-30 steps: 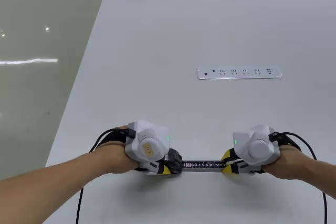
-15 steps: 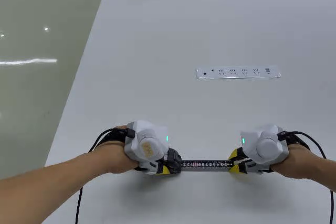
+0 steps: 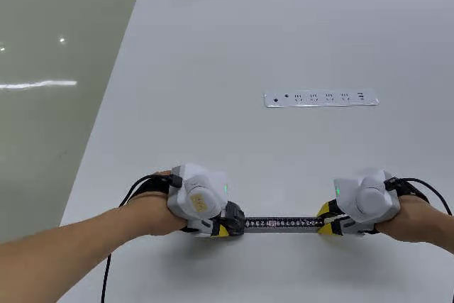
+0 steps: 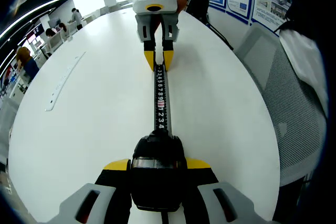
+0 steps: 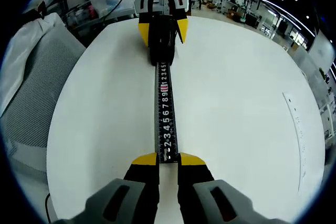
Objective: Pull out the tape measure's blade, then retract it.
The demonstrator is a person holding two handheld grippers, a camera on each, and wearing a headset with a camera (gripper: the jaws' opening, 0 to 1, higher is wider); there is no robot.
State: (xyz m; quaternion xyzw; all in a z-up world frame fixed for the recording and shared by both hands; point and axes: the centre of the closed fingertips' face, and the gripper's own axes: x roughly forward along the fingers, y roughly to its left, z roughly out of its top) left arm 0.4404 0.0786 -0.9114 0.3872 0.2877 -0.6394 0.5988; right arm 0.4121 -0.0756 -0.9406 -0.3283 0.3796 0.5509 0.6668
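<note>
A black tape measure case (image 4: 158, 169) sits between the yellow-tipped fingers of my left gripper (image 3: 228, 227), which is shut on it near the table's front edge. Its dark numbered blade (image 3: 282, 223) runs rightward over the white table to my right gripper (image 3: 328, 223), whose jaws are shut on the blade's end hook. In the right gripper view the blade (image 5: 165, 114) stretches from my right gripper (image 5: 168, 159) to the case (image 5: 161, 38). In the left gripper view the blade (image 4: 160, 98) leads away to the right gripper (image 4: 159, 60).
A white power strip (image 3: 320, 98) lies flat on the white table (image 3: 234, 47), well behind the grippers. The table's left edge drops to a glossy floor. Mesh chairs stand beyond the table edge (image 5: 29, 98).
My right gripper has moved rightward with the blade's end, drawing more of the blade out of the case. The left gripper has stayed in place on the case.
</note>
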